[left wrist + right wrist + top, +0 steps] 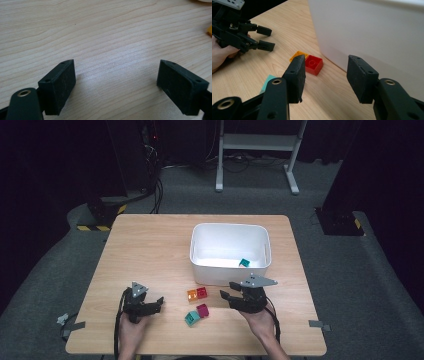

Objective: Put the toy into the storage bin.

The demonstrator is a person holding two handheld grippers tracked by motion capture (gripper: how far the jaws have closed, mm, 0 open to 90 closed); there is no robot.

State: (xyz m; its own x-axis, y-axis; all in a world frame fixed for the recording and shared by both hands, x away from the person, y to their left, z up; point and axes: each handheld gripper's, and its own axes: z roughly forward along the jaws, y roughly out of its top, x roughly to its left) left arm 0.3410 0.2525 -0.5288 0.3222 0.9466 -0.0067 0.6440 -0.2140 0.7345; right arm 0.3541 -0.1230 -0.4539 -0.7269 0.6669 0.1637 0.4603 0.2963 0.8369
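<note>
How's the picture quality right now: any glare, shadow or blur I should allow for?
High view: table evenly lit, surroundings dark, white bin washed out. Left gripper view: soft sheen on the wood, jaws cast faint shadows. Right gripper view: red brick sharp, bin wall pale and featureless.

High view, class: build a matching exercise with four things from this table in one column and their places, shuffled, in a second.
Things:
1. green brick
2. orange brick
3. teal brick
4. left gripper

Places:
A. touching the red brick
B. inside the white bin
C. over bare table, left of the loose bricks
D. beside the magenta brick

Pairs: 1-B, 2-A, 3-D, 4-C
</note>
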